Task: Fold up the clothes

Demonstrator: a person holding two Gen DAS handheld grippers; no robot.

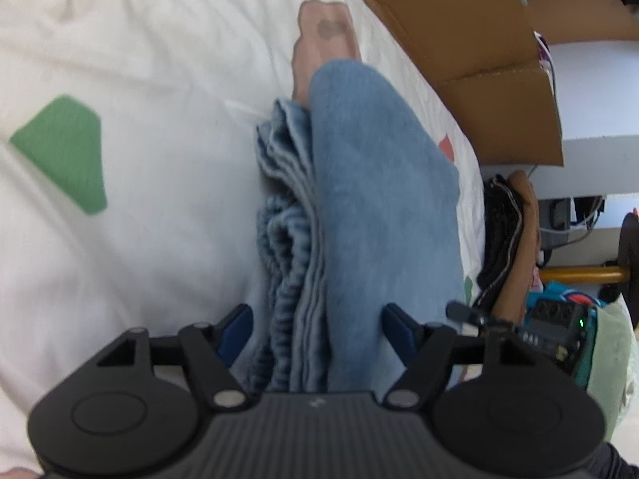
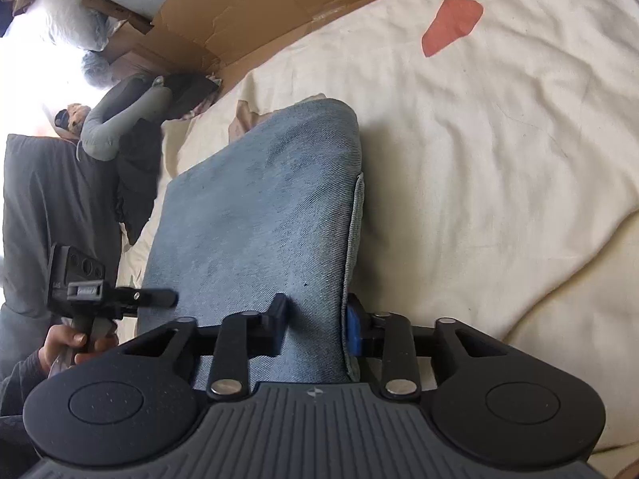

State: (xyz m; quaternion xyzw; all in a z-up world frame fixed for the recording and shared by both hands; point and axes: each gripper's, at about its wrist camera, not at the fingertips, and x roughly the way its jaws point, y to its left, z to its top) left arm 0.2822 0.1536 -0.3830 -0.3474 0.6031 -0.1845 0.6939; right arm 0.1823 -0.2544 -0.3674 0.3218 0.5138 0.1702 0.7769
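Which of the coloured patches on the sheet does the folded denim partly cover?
The pink patch beyond the folded jeans; the green patch lies fully bare.

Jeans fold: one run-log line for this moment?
jeans: folded on bedsheet | left gripper: open astride | right gripper: pinching edge
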